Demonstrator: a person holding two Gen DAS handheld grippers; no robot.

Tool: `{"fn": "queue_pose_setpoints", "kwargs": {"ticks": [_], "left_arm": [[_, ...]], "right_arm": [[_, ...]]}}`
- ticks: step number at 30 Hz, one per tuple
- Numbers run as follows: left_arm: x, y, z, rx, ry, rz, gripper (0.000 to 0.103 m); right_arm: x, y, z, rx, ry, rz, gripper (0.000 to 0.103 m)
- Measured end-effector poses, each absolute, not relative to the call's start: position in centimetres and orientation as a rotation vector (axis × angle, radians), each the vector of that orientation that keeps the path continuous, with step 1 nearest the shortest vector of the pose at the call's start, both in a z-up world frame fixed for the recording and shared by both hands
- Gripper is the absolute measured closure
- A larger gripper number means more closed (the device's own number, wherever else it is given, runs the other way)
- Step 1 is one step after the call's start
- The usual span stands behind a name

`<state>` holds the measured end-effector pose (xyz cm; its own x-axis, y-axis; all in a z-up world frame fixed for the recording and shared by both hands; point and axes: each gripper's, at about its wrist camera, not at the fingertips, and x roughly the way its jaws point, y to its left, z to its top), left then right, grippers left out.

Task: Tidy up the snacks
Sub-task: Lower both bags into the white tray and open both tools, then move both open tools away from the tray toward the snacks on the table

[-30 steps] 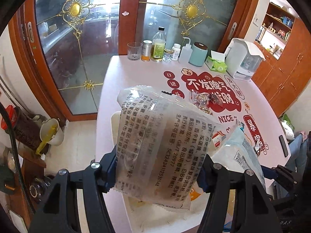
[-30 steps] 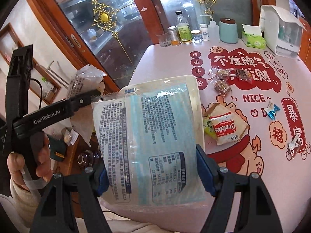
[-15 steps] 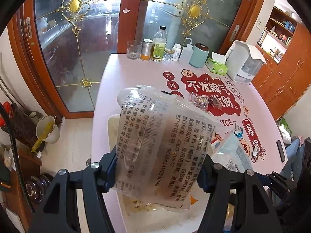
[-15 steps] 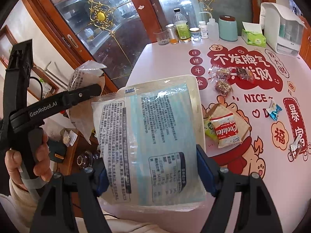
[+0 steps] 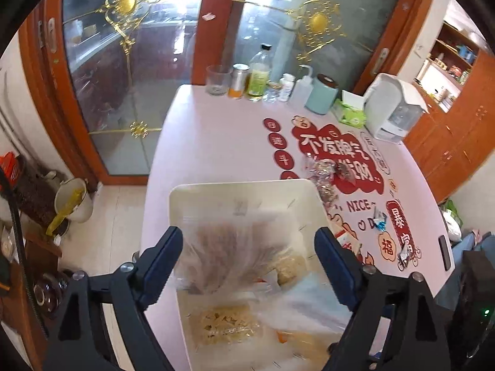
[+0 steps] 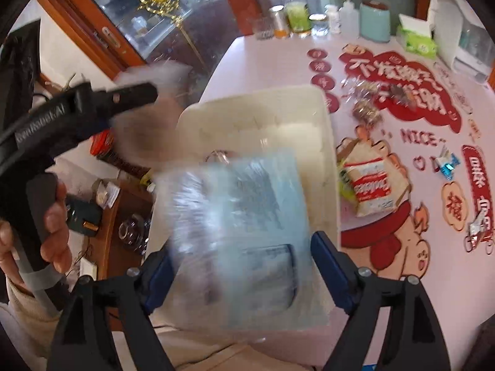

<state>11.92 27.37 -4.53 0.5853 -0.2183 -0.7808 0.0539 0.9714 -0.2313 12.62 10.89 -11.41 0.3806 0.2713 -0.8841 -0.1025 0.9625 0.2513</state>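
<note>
My left gripper (image 5: 249,273) has a black frame with angular arms, and each arm carries small silver screws. Its fingers (image 5: 162,258) are covered with dark blue pads. My right gripper (image 6: 238,273) looks the same: black arms, silver screws, blue pads. In the right view I see the left tool from the side, a black body with white lettering, grey tape around the handle, and a cream sleeve (image 6: 18,304) at my wrist.

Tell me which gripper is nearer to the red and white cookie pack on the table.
Right. The right gripper hangs over the white bin, just beside the cookie pack; the left gripper is on the bin's far side.
</note>
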Motion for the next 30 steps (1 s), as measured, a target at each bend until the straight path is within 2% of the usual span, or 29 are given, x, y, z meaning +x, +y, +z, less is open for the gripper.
{"fn": "queue_pose_setpoints", "kwargs": {"ticks": [5,21,30], "left_arm": [[11.4,26.2,-4.1,-0.138,0.915,-0.171,0.010],[9.2,23.7,-3.5,-0.072,0.903,-0.233,0.010],[7.5,21.1,-1.8,-0.030,0.784,-0.335,0.010]], "right_arm": [[12.0,12.1,-11.3,0.121,1.156,0.267,0.007],[9.7,12.2,-9.4,0.088,1.082,0.258,0.007],[8.3,9.7,-7.8,0.112,1.024,0.143,0.007]]}}
